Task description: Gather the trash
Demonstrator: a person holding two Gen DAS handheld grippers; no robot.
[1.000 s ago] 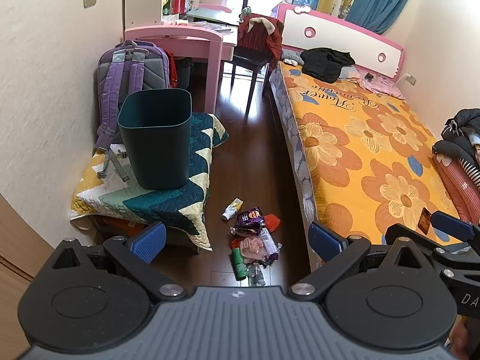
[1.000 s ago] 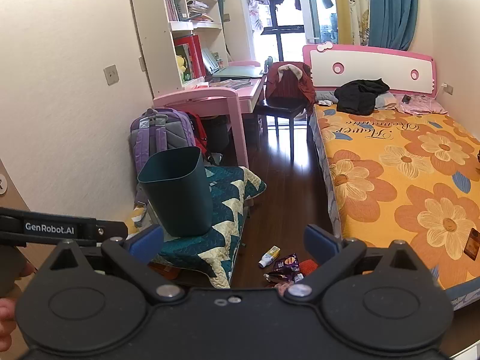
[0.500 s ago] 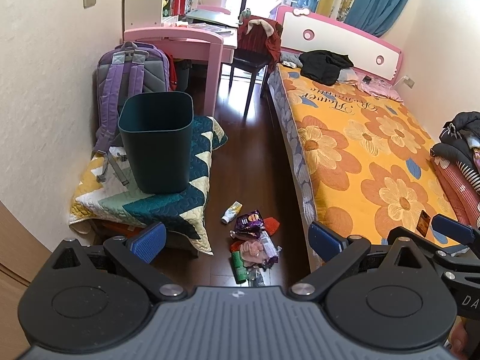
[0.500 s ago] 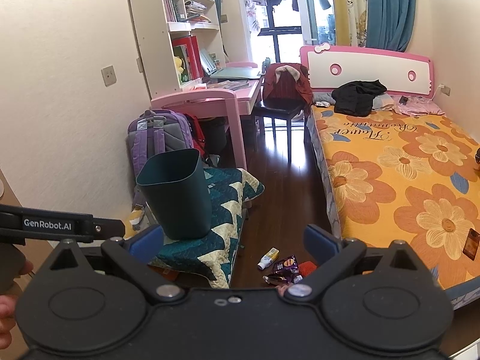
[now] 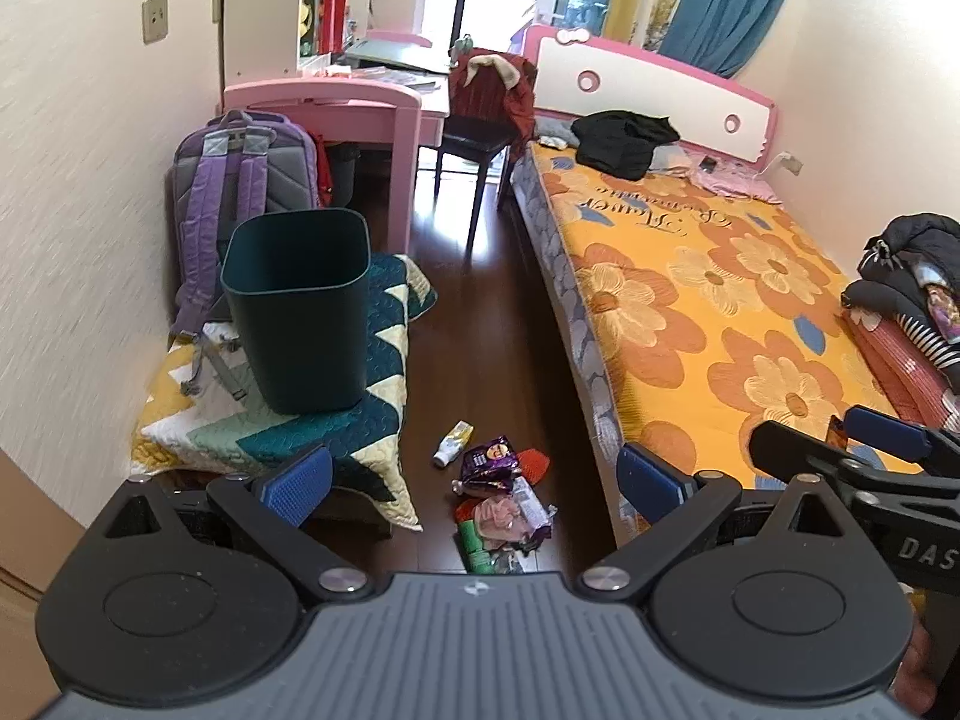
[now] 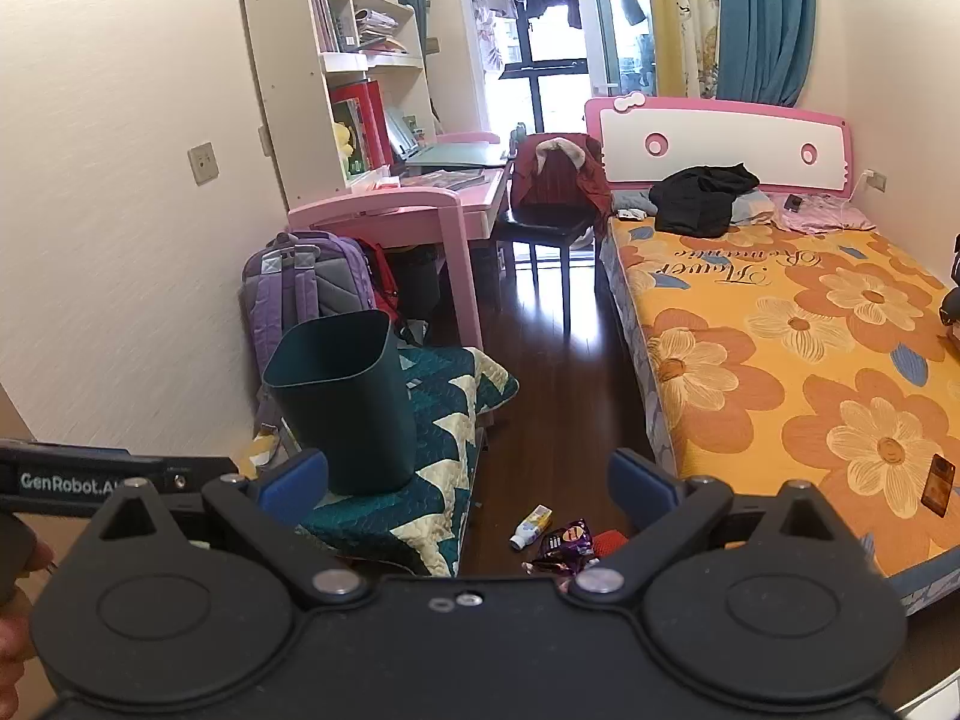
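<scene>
A heap of trash (image 5: 501, 498) lies on the dark wood floor between bed and bench: a small white bottle (image 5: 453, 443), a purple wrapper (image 5: 489, 464), a red piece, a pink wrapper and a green tube. The right wrist view shows the bottle (image 6: 530, 526) and purple wrapper (image 6: 567, 540) low down. A dark green bin (image 5: 300, 309) (image 6: 348, 408) stands upright on a quilt-covered bench. My left gripper (image 5: 474, 477) hangs open high above the heap. My right gripper (image 6: 468, 477) is open too, holding nothing, farther back.
The flowered bed (image 5: 720, 312) fills the right side. A purple backpack (image 5: 240, 198) leans on the left wall behind the bin. A pink desk (image 6: 396, 210), a dark chair (image 6: 552, 210) and a white bookshelf (image 6: 336, 84) stand at the far end.
Both views have drifted slightly forward and down toward the floor; the trash, the bin and both open grippers are otherwise unchanged.
</scene>
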